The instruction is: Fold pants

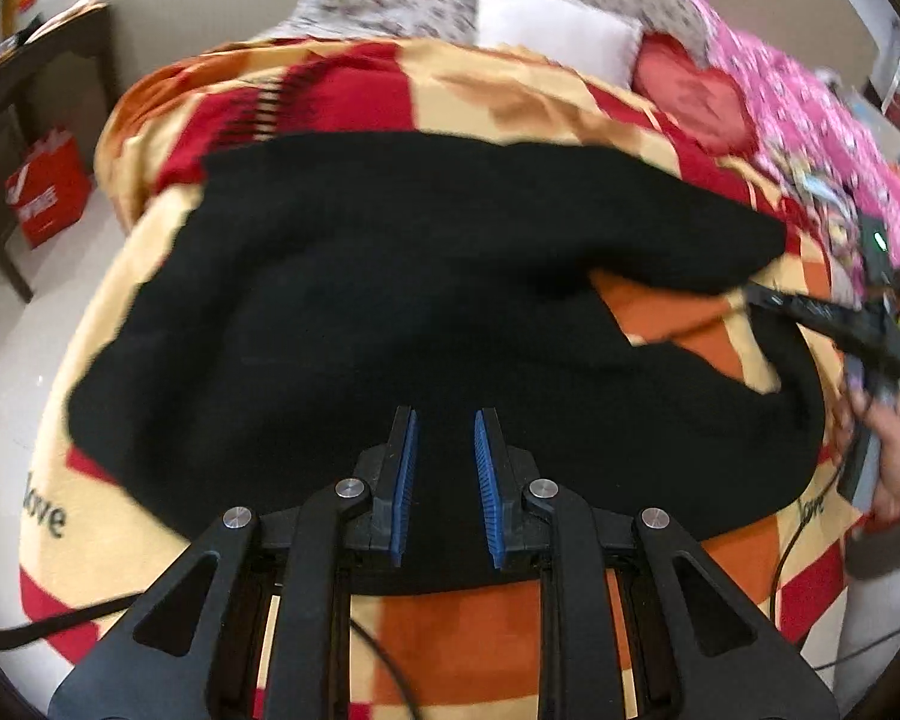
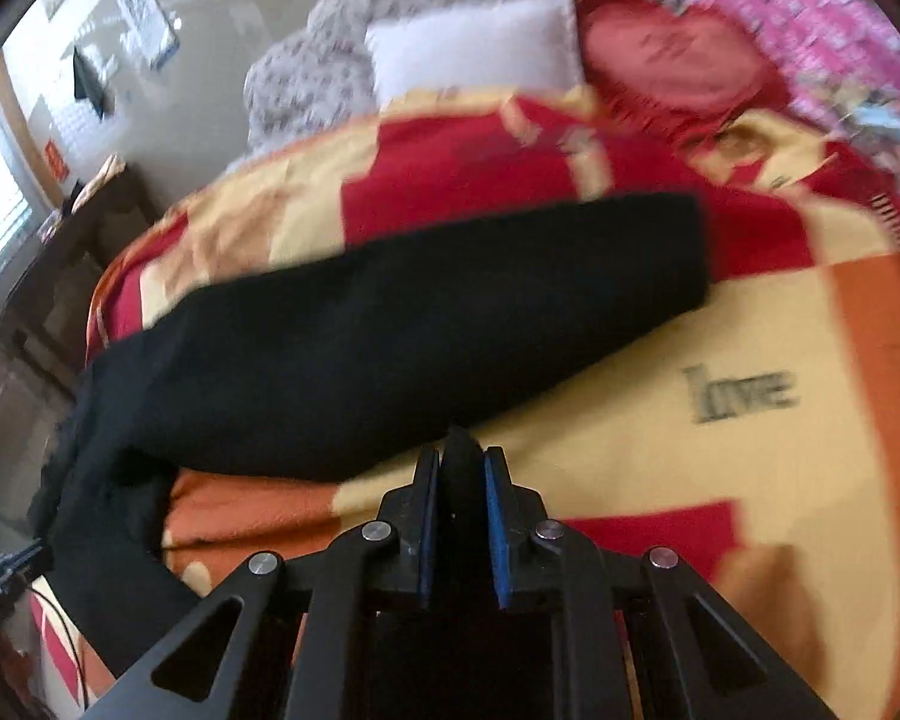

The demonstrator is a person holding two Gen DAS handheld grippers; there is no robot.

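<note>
In the left wrist view we see the black pants (image 1: pixel 402 300) spread across the middle of the frame on a red, orange and cream blanket (image 1: pixel 468 90) that covers the bed. Our left tool (image 1: pixel 444 420) sits at lower centre above the near part of the pants, its blue pads apart with a clear gap and nothing between them. At the right edge of that frame our right tool (image 1: pixel 768 297) meets the tip of one pant leg; the hand (image 1: pixel 894 456) holding it shows below. In the right wrist view the right tool (image 2: pixel 462 450) has its pads closed onto a fold of black fabric at lower centre, while the pants (image 2: pixel 390 330) run diagonally from lower left to upper right. A white pillow (image 2: pixel 480 54) and a red heart cushion (image 2: pixel 672 60) lie at the top of the frame.
</note>
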